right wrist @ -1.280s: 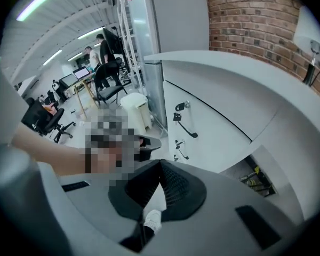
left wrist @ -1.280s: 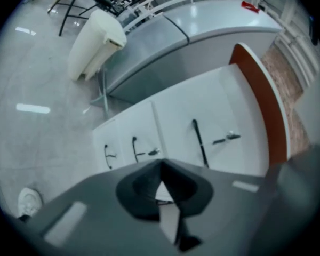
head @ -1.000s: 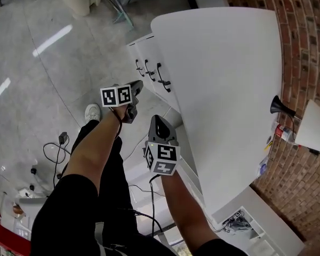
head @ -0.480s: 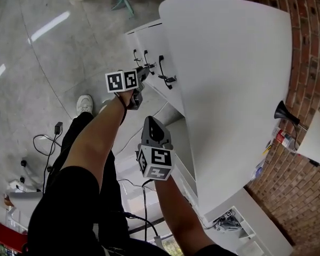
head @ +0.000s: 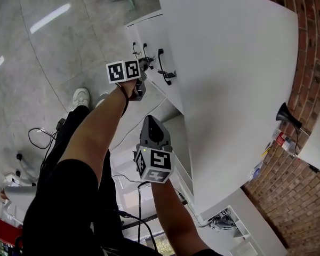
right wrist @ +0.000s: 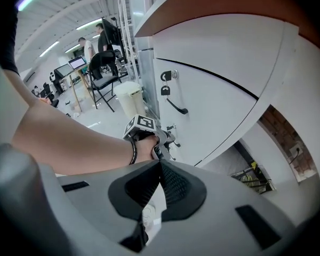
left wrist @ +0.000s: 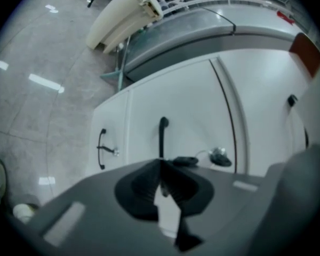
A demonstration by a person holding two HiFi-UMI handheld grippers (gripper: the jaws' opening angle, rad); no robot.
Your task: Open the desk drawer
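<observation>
Now the left gripper is at the smooth white drawer under the rounded desktop, ribbed jaws closing on its slim curved black handle; right gripper hangs pinched together, empty

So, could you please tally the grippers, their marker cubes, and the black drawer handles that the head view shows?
Grippers: 2 (left gripper, jaws closing on the middle handle; right gripper, jaws together, empty)
Marker cubes: 2
Black handles: 3
Total: 7
</observation>
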